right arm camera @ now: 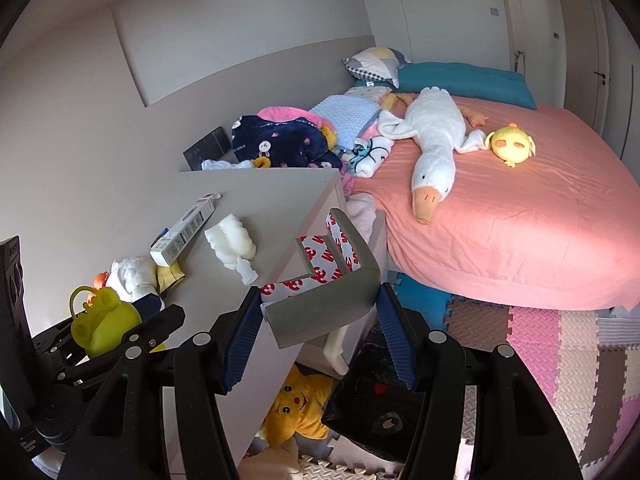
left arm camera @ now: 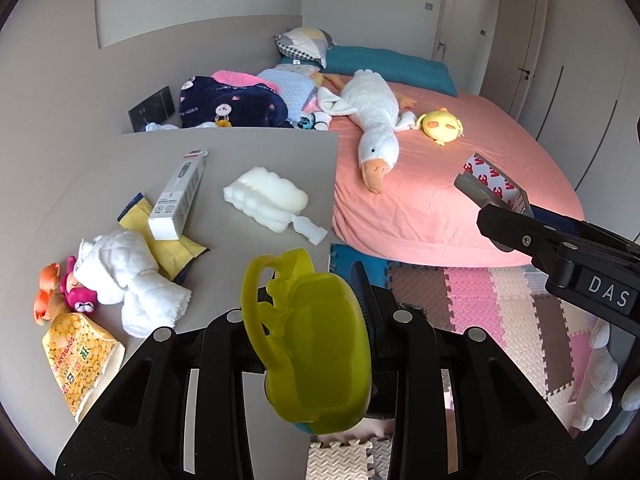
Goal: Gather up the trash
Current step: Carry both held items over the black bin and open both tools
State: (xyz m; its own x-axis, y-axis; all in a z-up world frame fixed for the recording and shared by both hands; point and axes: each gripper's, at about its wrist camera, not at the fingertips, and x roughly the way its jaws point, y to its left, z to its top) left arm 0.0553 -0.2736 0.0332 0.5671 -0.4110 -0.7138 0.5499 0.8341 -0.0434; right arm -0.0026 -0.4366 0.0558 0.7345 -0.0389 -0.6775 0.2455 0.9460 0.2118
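Note:
My left gripper [left arm camera: 320, 316] is shut on a yellow-green plastic toy with a loop handle [left arm camera: 312, 344], held above the near edge of the grey table [left arm camera: 260, 148]. The toy hides the left finger. In the right wrist view the same toy [right arm camera: 104, 320] shows at the lower left in the left gripper [right arm camera: 136, 320]. My right gripper [right arm camera: 320, 320] is shut on a grey foam corner guard with red-and-white tape backing [right arm camera: 328, 304], held in the air past the table's corner. From the left wrist view the guard [left arm camera: 492, 184] hangs over the floor beside the bed, in the right gripper [left arm camera: 516, 232].
On the table lie a white foam piece [left arm camera: 264, 196], a white box [left arm camera: 180, 196], a white quilted cloth [left arm camera: 128, 276], a yellow snack bag [left arm camera: 80, 356] and small toys [left arm camera: 76, 296]. A black bag [right arm camera: 372, 400] and a yellow plush [right arm camera: 296, 408] sit below the table. The pink bed [left arm camera: 460, 184] holds a goose plush [left arm camera: 372, 120].

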